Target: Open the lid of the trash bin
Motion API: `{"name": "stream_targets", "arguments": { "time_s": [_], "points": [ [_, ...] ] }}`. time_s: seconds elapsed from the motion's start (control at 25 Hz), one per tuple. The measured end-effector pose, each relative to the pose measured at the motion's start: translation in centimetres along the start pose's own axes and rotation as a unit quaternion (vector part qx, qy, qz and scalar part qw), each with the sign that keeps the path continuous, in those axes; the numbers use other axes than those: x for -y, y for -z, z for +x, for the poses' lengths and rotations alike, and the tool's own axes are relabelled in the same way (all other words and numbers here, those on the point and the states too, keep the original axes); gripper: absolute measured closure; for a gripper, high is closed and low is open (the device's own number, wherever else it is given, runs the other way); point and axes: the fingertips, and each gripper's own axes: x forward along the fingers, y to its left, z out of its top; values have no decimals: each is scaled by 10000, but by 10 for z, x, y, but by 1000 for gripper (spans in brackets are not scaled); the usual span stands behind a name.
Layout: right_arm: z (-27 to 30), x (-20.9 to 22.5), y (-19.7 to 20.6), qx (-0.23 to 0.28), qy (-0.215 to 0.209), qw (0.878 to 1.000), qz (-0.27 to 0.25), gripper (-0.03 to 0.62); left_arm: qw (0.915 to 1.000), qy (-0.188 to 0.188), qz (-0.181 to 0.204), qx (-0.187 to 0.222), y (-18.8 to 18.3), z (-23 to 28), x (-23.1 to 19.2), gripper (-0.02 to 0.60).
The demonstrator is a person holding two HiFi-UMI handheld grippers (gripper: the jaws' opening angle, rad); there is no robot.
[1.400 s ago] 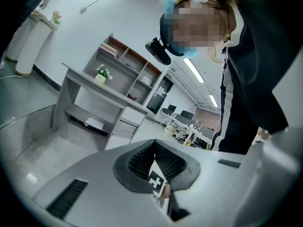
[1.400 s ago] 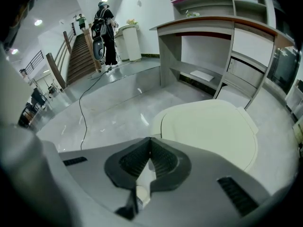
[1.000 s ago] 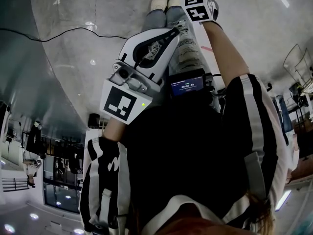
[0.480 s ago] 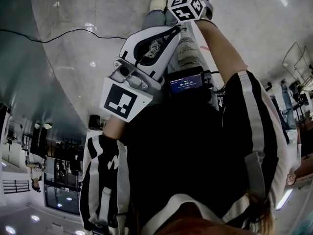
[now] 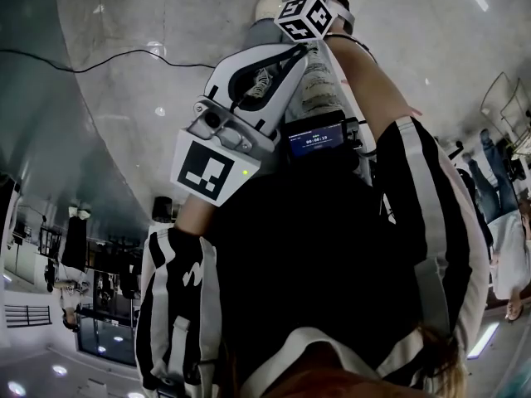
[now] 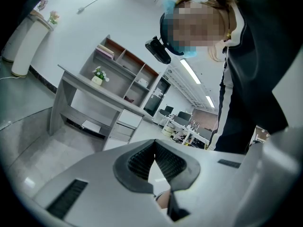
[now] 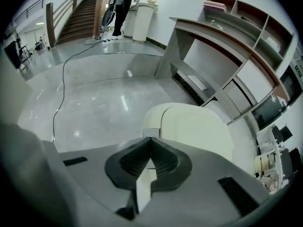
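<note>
Trash bin lid [image 7: 196, 126] lies closed below right tool [image 7: 150, 140].

An open office hall: desk rows [image 6: 185, 130] with monitors [image 6: 166, 111], wall shelving [image 7: 246, 18], a staircase [image 7: 79, 14].

The right gripper [image 7: 150, 144] lifts and swings inward, its marker cube [image 5: 305, 16] drifting toward the person's shoes [image 5: 268, 5] and turning corner-on, while a bystander in jeans [image 5: 496, 181] walks into sight.
</note>
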Motion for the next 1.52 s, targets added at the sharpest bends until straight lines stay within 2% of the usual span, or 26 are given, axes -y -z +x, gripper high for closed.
{"name": "stream_targets", "arguments": {
  "time_s": [0.08,0.24,0.56,0.76,1.04,1.52],
  "points": [
    [1,0,0,-78,138,9999,-2,592,10000,15,2,5,-1,1,1,577],
    [3,-2,1,-131,398,9986,-338,592,10000,49,24,1,1,1,3,577],
    [3,4,2,-270,207,9994,67,591,9999,106,88,3,-4,2,6,577],
    [4,9,-1,-344,-63,9981,516,589,9998,126,115,-29,-6,3,6,577],
    [0,20,1,-177,-28,9956,916,589,9998,87,152,-33,-4,2,3,577],
    [-27,32,-24,366,-71,9949,942,589,9996,79,273,50,-15,4,4,577]
  ]
}}
